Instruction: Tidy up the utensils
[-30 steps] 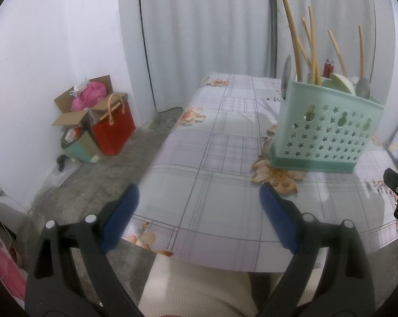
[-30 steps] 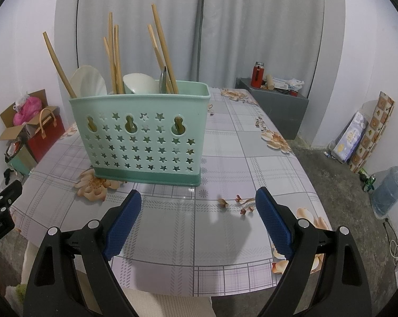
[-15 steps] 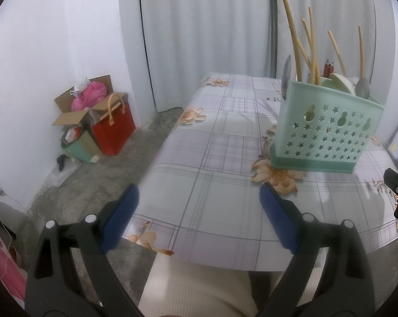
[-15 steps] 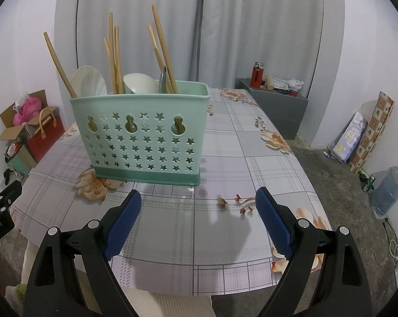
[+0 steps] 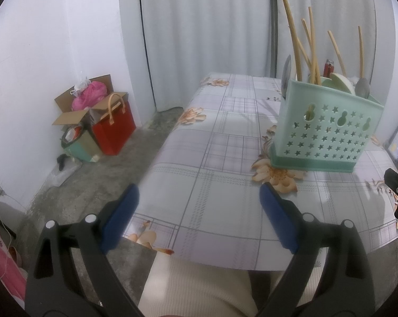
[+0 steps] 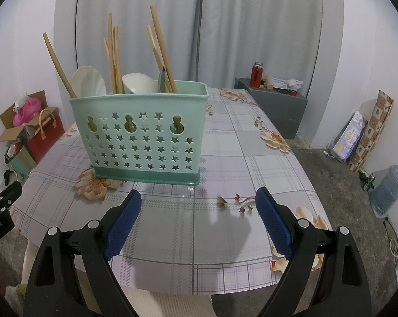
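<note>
Both your grippers, left gripper point(image 5: 199, 211) and right gripper point(image 6: 199, 214), hang with jaws spread wide and empty over the near surface point(image 6: 172, 227). Everything's already in the green caddy point(image 6: 146, 134) mid-surface, chopsticks point(image 6: 163, 50) standing handle-up, leaning slightly. I'd pinch one stick high and lift straight up.

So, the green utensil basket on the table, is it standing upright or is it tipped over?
Upright. The green basket stands flat on its darker base on the table, and the wooden sticks rise out of its open top.
</note>
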Demonstrator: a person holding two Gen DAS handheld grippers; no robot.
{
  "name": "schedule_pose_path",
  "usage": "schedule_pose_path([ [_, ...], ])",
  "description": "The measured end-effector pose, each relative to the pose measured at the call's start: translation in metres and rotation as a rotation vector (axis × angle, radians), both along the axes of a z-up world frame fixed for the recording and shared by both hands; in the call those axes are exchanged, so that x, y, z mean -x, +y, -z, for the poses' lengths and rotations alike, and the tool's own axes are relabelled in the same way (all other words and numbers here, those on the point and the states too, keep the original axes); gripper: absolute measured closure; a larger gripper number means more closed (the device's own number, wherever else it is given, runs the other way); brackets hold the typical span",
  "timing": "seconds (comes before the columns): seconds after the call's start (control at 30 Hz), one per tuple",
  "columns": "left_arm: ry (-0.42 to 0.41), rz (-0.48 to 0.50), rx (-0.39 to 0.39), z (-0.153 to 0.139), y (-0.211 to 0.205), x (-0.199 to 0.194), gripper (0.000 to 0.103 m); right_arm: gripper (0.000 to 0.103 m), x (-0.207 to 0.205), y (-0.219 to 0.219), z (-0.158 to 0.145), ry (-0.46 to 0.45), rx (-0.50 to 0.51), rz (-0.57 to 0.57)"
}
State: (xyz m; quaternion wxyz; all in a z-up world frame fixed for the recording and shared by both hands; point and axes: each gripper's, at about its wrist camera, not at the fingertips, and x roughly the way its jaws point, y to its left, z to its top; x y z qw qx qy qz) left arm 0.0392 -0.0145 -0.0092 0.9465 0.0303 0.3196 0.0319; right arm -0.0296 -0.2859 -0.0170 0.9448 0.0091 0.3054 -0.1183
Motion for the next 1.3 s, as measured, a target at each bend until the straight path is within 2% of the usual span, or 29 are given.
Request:
schedule_pose_path([
  [1.3, 0.002, -0.001, 0.003, -0.0001, -0.0029, 0.0024, 0.015, 0.017, 0.0006, 0.0005, 0.0007, -0.002, -0.001, 0.002],
])
